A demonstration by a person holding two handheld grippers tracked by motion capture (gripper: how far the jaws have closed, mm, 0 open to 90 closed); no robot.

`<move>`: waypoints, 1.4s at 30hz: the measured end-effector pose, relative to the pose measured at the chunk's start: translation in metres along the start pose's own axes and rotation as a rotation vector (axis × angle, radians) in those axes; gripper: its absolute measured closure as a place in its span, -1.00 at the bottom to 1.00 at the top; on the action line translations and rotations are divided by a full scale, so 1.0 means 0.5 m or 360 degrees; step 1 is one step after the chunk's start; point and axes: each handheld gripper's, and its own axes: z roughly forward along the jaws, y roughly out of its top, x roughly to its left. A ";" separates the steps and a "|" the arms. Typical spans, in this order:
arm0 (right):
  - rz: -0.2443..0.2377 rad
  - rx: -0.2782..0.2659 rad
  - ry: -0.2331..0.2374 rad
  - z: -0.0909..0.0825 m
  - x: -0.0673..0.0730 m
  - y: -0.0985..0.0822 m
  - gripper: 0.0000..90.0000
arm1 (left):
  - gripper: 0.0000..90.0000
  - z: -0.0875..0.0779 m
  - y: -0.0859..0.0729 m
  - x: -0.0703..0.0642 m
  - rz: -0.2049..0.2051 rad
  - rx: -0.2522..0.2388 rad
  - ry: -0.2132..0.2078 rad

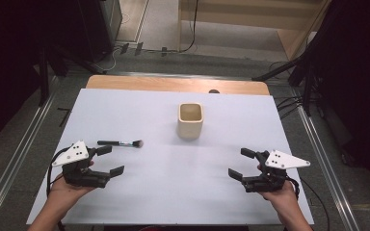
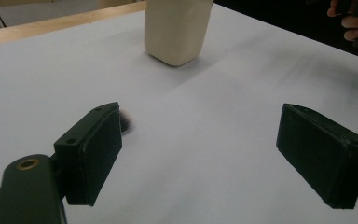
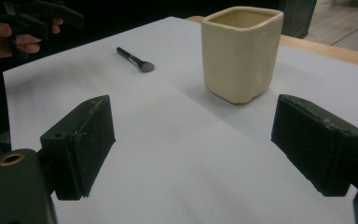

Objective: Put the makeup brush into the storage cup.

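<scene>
Nothing looks done yet. The makeup brush (image 1: 121, 143) lies flat on the white desk (image 1: 173, 192), just ahead of the left gripper (image 1: 112, 160). The cream cup (image 1: 191, 120) stands empty, apart. Both grippers, including the right gripper (image 1: 241, 163), are spread wide, holding nothing; grasping the brush and probably dropping it in the cup remain.

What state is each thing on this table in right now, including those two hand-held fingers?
Makeup brush: lying flat on the white table, untouched, bristles pointing toward the cup.
Cream cup: upright, open top, looks empty, standing apart from the brush.
Left gripper: fingers wide open, holding nothing, just short of the brush.
Right gripper: fingers wide open, holding nothing, away from both things.
</scene>
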 end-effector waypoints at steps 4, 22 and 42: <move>0.0001 0.0008 0.0004 0.002 -0.001 0.000 -0.69 | -0.67 -0.001 0.011 0.008 0.0002 0.0025 0.0008; -0.0008 0.0040 0.0031 0.012 0.003 -0.001 -0.69 | -0.67 0.021 0.056 0.048 -0.0012 0.0106 -0.0013; -0.0003 0.0039 0.0030 0.012 0.003 -0.001 -0.69 | -0.66 0.042 0.090 0.091 -0.0024 0.0094 0.0047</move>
